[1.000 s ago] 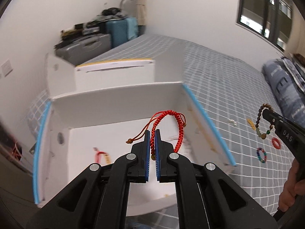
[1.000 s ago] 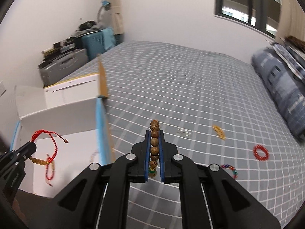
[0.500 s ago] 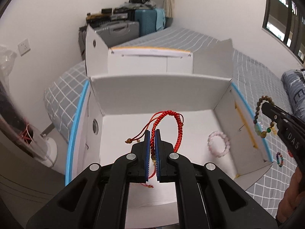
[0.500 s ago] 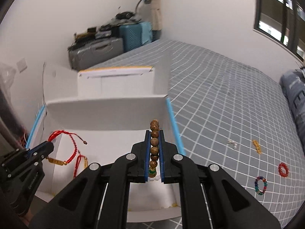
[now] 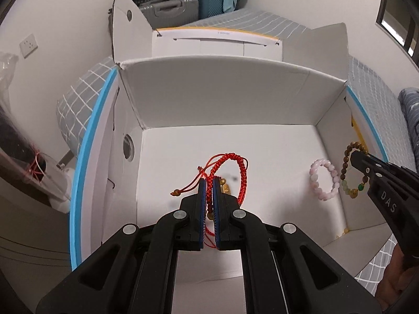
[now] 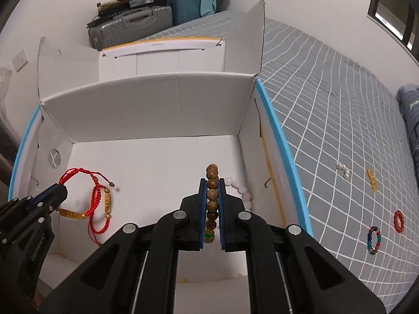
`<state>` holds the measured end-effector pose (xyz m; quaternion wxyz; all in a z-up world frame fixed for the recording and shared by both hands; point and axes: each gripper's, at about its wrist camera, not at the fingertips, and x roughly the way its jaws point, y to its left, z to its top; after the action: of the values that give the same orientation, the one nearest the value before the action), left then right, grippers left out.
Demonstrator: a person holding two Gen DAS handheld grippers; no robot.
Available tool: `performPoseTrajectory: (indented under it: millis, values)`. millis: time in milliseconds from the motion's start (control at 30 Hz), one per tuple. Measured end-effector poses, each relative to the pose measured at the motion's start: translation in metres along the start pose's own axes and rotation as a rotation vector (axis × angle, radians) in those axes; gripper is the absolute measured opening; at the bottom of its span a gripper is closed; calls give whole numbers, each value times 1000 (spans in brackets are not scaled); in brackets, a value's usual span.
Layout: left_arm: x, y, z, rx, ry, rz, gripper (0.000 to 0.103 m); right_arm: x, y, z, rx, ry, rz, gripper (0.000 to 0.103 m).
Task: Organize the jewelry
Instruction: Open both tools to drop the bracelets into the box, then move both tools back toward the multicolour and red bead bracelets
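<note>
A white cardboard box [image 5: 220,91] [image 6: 146,107] with blue-edged side flaps stands open on the bed. Over its inside, my left gripper [image 5: 208,183] is shut on a red braided cord bracelet [image 5: 235,168] [image 6: 94,196] with gold charms. My right gripper [image 6: 212,183] [image 5: 360,158] hangs over the box's right side, shut on a brown wooden bead bracelet [image 6: 212,196] [image 5: 345,166] with green and gold beads. A pink bead bracelet [image 5: 323,179] [image 6: 242,191] lies on the box floor near the right wall.
On the grey checked bedspread [image 6: 340,110] right of the box lie a red bead ring [image 6: 398,221], a multicoloured bead bracelet [image 6: 374,239], a gold piece [image 6: 371,179] and a small white piece [image 6: 343,170]. Suitcases [image 6: 131,24] stand by the far wall. A hand [image 5: 392,274] holds the right gripper.
Both grippers have moved from beside the box to over its inside and sunk lower, each still carrying its bracelet. The pink bracelet has come into view on the box floor.
</note>
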<state>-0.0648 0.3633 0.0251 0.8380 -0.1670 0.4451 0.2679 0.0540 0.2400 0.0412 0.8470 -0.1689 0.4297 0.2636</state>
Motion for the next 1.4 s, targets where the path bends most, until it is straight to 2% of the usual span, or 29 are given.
performPoseTrajectory:
  millis: [167,200,233,267,300,367,433,467,500,633,733,833,1100,1300,1400]
  values:
    - [1,1,0,1,4,-3,7,7,2,-2,-8,22,0,9]
    - [0,1,0,3,5,-4,12,7,2,-2,-8,24,0,15]
    - [-2,1,1,0,6,-19,19,7,2,-2,-7,23,5,26]
    - [-2,2,0,-7,6,-31,37,6,2,-1,-5,19,8,32]
    - [-5,3,1,-15,-1,-38,44,3,1,-1,-4,7,12,39]
    - [-8,2,0,-16,-14,-27,47,-3,1,1,-1,-13,14,50]
    - [-13,3,1,-20,-34,-26,61,-10,0,2,5,-39,10,69]
    - [-15,2,2,-20,-46,-24,70,-16,-2,3,16,-64,6,73]
    - [-18,1,2,-18,-59,-19,75,-20,-5,4,26,-80,2,79]
    - [-25,-4,3,-15,-88,-17,88,-33,-19,7,58,-132,-20,92]
    - [-33,-10,4,-9,-118,-12,97,-39,-30,8,80,-154,-44,95]
    - [-38,-16,4,-10,-139,-17,97,-48,-44,5,110,-191,-88,95]
    - [-52,-48,1,40,-176,-35,97,-65,-87,0,147,-209,-131,95]
    - [-65,-88,0,74,-192,-102,97,-79,-140,-15,205,-223,-187,95]
    - [-69,-122,1,114,-197,-136,97,-87,-171,-25,237,-225,-215,95]
